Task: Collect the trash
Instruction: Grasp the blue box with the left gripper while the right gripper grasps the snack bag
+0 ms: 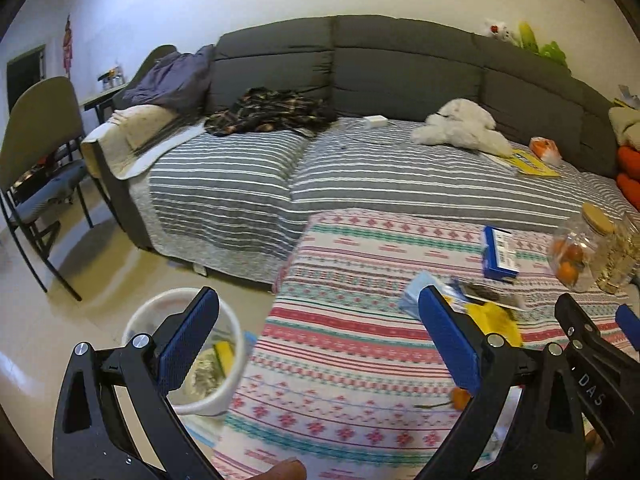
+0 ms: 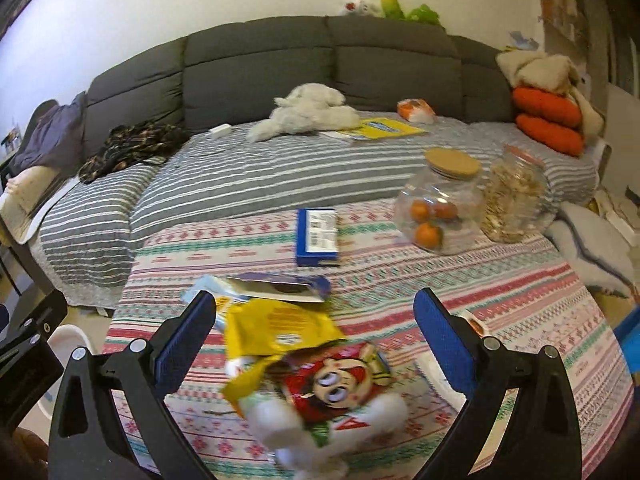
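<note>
My left tongs point(image 1: 320, 332) are spread wide apart with nothing between the blue pads, hanging over the near left edge of the table point(image 1: 352, 352) with its striped patterned cloth. Through the left pad, at about eight o'clock in the left wrist view, I see the white trash bin point(image 1: 236, 344) standing on the floor just beside the table, with a yellow scrap and pale crumpled stuff already lying inside.

My right tongs point(image 2: 314, 334) are also wide apart and grip nothing. Between them, at six o'clock in the right wrist view, lies the trash: a yellow wrapper point(image 2: 276, 332) overlapping a red cartoon snack packet point(image 2: 336, 380), with something white and blurred point(image 2: 280, 420) beneath them that I cannot make out. Just behind the yellow wrapper, toward twelve o'clock, a flat torn packet with a dark inside point(image 2: 276, 288) rests on the cloth.

Further back at twelve o'clock a blue box point(image 2: 318, 236) lies flat. At two o'clock stand a clear jar with a cork lid point(image 2: 440, 200) holding oranges, and touching it on its right a second clear jar point(image 2: 516, 200) filled with pale pieces.

Behind the table runs the grey sofa point(image 2: 280, 60), its seat under a striped cover, with a white plush toy point(image 2: 308, 116) and a yellow book point(image 2: 384, 128) on it.
</note>
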Demonstrator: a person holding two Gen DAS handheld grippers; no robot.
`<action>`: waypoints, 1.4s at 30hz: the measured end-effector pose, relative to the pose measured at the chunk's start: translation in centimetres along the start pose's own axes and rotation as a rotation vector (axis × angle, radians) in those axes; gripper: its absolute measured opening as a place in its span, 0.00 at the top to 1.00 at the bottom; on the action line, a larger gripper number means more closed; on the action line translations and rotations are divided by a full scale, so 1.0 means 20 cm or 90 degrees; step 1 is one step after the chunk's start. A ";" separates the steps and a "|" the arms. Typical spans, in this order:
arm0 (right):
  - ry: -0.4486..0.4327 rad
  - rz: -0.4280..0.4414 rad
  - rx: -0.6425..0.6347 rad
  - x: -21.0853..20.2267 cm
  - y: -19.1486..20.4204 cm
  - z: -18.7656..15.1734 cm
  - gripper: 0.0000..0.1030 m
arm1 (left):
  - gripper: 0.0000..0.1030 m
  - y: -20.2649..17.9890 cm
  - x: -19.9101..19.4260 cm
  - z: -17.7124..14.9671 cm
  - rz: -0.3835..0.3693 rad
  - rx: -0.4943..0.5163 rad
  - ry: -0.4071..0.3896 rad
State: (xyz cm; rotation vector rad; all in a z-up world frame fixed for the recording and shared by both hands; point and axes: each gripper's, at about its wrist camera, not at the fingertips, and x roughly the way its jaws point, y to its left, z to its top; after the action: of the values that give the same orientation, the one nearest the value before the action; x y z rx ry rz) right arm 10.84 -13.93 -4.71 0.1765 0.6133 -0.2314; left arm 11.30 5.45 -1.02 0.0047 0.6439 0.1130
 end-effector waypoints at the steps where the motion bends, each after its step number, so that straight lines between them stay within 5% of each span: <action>1: 0.003 -0.001 0.010 0.00 -0.04 0.00 0.07 | 0.07 -0.04 0.01 0.00 -0.011 0.004 0.006; 15: 0.090 -0.035 0.163 0.07 -0.67 0.07 0.07 | 0.07 -0.66 0.34 0.15 -0.076 0.145 0.084; 23: 0.132 -0.070 0.255 0.14 -1.03 0.10 0.07 | 0.07 -1.14 0.87 0.22 -0.085 0.211 0.275; 30: 0.236 -0.055 0.332 0.26 -1.19 -0.01 0.07 | 0.08 -1.25 1.17 0.21 -0.058 0.188 0.362; 31: 0.254 -0.044 0.342 0.28 -1.19 -0.03 0.07 | 0.09 -1.24 1.19 0.20 -0.062 0.183 0.373; 34: 0.280 -0.030 0.351 0.31 -1.17 -0.06 0.07 | 0.35 -1.26 1.24 0.17 -0.087 0.186 0.406; 35: 0.283 -0.036 0.342 0.32 -1.16 -0.07 0.07 | 0.47 -1.25 1.24 0.17 -0.109 0.175 0.413; 42: 0.321 -0.065 0.291 0.45 -1.01 -0.14 0.07 | 0.47 -1.12 1.00 0.29 -0.147 0.149 0.314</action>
State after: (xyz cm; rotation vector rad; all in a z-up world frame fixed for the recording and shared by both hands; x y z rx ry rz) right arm 11.10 -34.22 -14.11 0.6580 1.0668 -0.4305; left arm 33.02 -14.43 -9.31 0.1315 1.1425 -0.1912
